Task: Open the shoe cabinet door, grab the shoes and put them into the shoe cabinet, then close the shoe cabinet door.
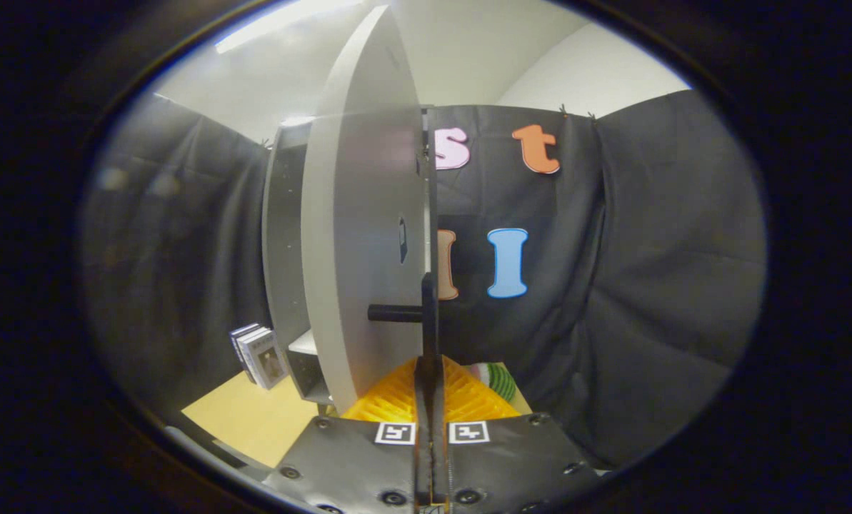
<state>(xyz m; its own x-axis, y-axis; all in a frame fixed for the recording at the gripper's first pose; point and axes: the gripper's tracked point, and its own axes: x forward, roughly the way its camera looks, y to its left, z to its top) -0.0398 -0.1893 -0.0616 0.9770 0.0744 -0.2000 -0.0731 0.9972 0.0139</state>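
The grey shoe cabinet (283, 235) stands just ahead, slightly to the left. Its door (358, 235) is swung out toward me, so I see it almost edge-on. A dark handle (395, 313) sticks out from the door's face, and a thin dark strip runs down from it between my fingers. My gripper (429, 389) is shut on that handle strip, with both ribbed fingers (390, 400) pressed against it. A green-striped soft item (498, 378), possibly a shoe, peeks out just beyond the right finger; most of it is hidden.
A small stack of boxed cards or books (261, 355) leans beside the cabinet's left foot on the light wooden tabletop (247, 421). A low shelf (303, 346) shows inside the cabinet. Black cloth walls close in on the left and right.
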